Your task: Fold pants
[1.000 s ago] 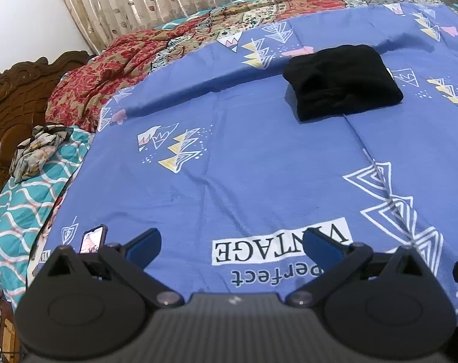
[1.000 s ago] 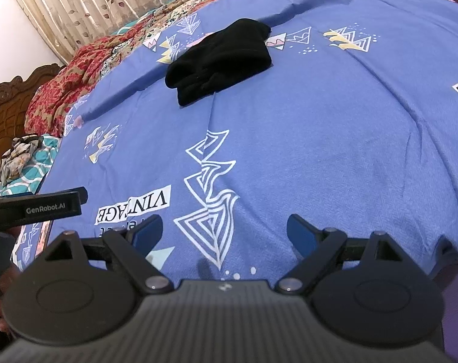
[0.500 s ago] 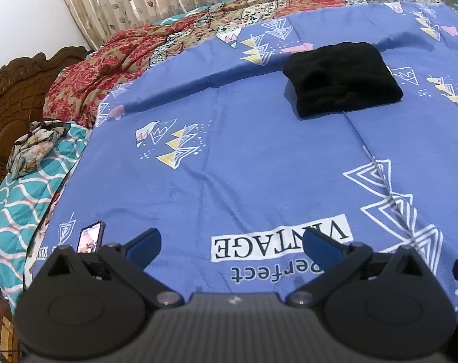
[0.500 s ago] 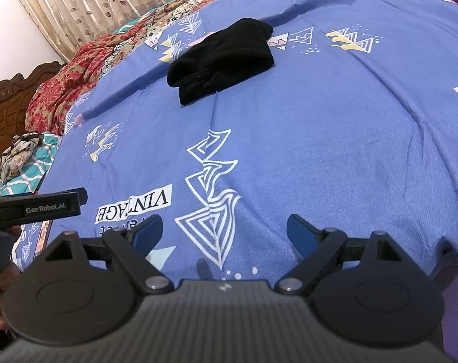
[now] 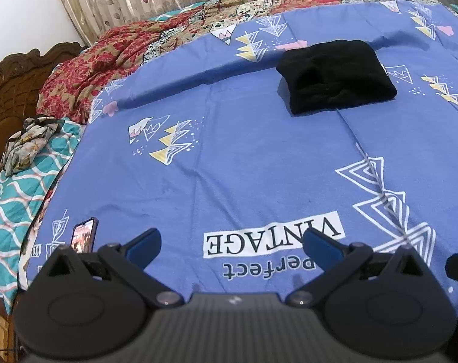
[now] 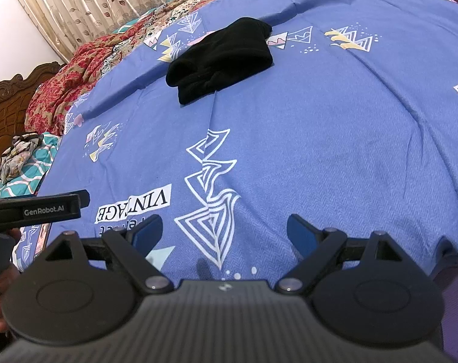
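Lying far ahead on the bed's blue sheet (image 5: 229, 157), the black pants (image 5: 335, 75) are a compact folded bundle, well apart from both grippers. Its long axis runs left to right. The left gripper (image 5: 232, 242) and right gripper (image 6: 224, 227) hold their jaws spread wide and empty, and the bundle sits right of centre for the left one and left of centre for the right one, so I judge neither clearly nearer.

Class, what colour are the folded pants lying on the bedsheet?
Black pants; clearest in the left wrist view.

A bed (image 5: 229, 157) in a blue printed sheet carries folded black pants (image 5: 335, 75) and a phone (image 5: 83, 237).
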Demonstrator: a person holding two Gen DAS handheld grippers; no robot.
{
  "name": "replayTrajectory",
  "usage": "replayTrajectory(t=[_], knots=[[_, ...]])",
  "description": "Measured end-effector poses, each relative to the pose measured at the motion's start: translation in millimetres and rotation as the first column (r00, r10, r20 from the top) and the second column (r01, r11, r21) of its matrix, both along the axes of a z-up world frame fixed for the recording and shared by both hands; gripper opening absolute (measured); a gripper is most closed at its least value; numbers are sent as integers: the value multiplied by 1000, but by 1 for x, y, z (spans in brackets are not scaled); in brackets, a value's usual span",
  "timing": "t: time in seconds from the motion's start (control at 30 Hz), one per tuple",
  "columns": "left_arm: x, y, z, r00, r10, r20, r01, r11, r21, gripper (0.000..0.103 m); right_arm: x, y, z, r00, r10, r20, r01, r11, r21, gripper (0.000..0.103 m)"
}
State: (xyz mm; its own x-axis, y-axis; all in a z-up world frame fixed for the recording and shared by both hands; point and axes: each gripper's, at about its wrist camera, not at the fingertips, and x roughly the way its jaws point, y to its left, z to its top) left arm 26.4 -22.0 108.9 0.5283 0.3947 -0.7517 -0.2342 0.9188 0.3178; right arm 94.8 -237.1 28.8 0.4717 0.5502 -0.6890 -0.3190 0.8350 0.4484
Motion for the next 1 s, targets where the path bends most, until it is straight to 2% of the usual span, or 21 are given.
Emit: replayTrajectory(t=[0.7, 1.0], knots=[[1, 5, -3, 999, 36, -18, -36, 999, 13, 103, -1, 0, -2, 1000, -5, -3, 5, 1000, 4, 91], [0, 6, -2, 999, 52, -4, -51, 996, 74, 103, -2, 1, -2, 1000, -5, 0, 5, 1000, 5, 91]])
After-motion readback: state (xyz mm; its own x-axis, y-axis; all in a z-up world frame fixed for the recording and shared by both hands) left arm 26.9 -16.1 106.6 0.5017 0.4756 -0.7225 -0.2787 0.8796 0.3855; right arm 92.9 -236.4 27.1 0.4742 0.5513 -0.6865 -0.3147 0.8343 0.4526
